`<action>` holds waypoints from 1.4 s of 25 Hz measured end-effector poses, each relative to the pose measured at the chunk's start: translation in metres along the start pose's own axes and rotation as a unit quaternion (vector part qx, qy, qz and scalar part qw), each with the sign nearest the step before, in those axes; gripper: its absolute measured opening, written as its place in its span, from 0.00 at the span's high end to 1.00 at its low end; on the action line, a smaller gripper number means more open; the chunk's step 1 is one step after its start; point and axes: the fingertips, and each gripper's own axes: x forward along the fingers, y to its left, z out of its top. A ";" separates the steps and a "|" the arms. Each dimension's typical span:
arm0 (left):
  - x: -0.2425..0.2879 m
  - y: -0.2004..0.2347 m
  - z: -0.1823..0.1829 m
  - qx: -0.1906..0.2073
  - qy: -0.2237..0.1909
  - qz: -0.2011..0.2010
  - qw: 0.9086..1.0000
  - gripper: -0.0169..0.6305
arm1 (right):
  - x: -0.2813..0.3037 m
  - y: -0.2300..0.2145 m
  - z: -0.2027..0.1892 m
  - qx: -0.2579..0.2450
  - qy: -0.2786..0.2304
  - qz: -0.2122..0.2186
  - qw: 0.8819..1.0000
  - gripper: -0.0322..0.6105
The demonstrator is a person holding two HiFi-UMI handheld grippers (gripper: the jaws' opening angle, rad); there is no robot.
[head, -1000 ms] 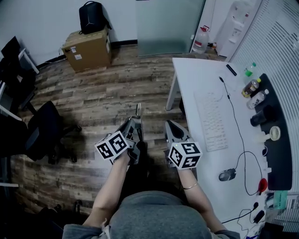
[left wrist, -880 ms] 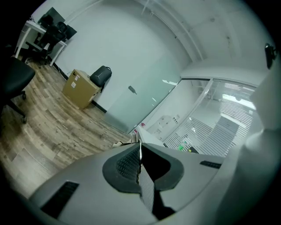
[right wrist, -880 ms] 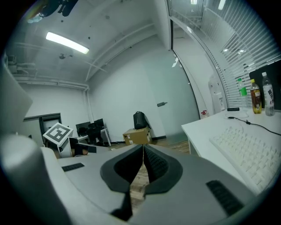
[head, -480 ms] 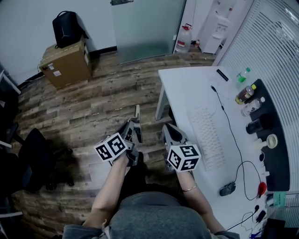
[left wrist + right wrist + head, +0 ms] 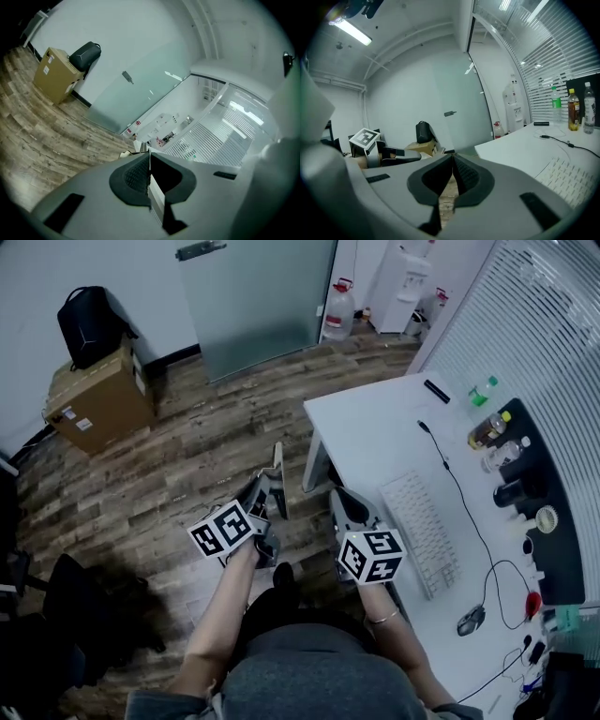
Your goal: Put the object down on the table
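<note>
My left gripper is shut on a thin, flat, pale object that sticks out past the fingertips, over the wooden floor. In the left gripper view the jaws are closed on the same flat object, which shows edge-on as a white strip. The right gripper is held beside it, shut, with nothing between its pads. A white table stands just right of both grippers, its near corner close to the right one. What the flat object is stays unclear.
On the table lie a white keyboard, a mouse with its cable, and bottles along a dark strip at the far right. A cardboard box with a black backpack stands by the wall. A frosted glass door and a water jug are behind.
The head view has swung, so the box and the table have slid left in the picture. Both grippers keep the same pose, the left still shut on the flat object.
</note>
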 end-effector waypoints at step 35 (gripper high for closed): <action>0.244 -0.109 -0.067 0.037 0.182 -0.124 0.975 0.93 | -0.030 -0.186 0.031 0.075 -0.056 -0.199 0.976 0.95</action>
